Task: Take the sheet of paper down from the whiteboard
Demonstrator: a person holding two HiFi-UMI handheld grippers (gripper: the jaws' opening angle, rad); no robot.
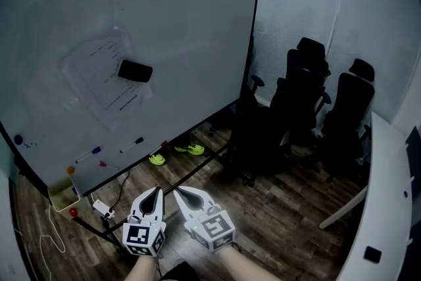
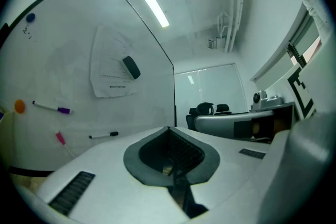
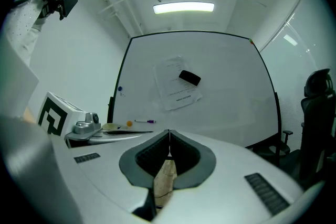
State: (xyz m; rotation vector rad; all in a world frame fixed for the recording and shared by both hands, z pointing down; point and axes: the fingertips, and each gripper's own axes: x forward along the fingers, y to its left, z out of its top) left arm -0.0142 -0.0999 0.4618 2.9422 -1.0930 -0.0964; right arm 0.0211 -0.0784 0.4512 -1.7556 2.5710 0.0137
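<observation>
While both tools hang low at 6 o'clock in the head view, well apart from the whiteboard [image 1: 191, 16], the left gripper [image 1: 156, 189] and right gripper [image 1: 177, 189] each have their jaws pressed tip to tip with nothing between them. The sheet of paper [image 1: 99, 79] lies tilted on the board at about 9 o'clock, pinned by a black eraser [image 1: 135, 71] at 3 o'clock of the sheet's middle. It looks thin, light and floppy, likely to tear if dragged from under the eraser. The free lower corner at 6 o'clock seems the best place to pinch it, with the eraser lifted off first. Its printed lines are too small to read, and no brand shows anywhere.
</observation>
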